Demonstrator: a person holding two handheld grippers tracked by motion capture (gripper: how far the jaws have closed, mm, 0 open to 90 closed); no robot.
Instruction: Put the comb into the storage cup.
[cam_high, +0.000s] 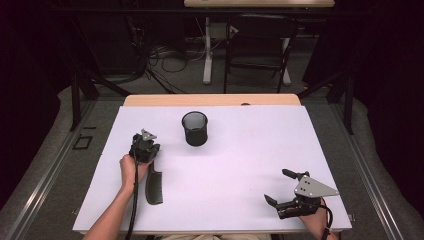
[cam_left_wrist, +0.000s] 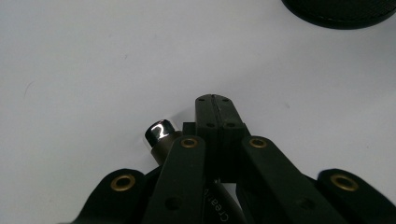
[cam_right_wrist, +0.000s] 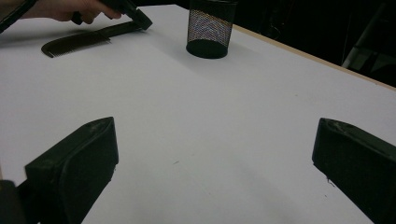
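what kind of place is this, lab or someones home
Most likely a lab or test workspace: a white-topped table, loose cables on the floor behind it, and dark metal framing around.

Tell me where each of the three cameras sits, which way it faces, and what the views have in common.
High view: above the person's side, looking forward and down on the white table; both forearms, the left gripper and the right gripper show.
Left gripper view: rides the left gripper, jaws together, looking down at the table.
Right gripper view: rides the right gripper, jaws wide apart, looking across to the far hand.
Shared: high and right gripper views both show the comb and the mesh cup.
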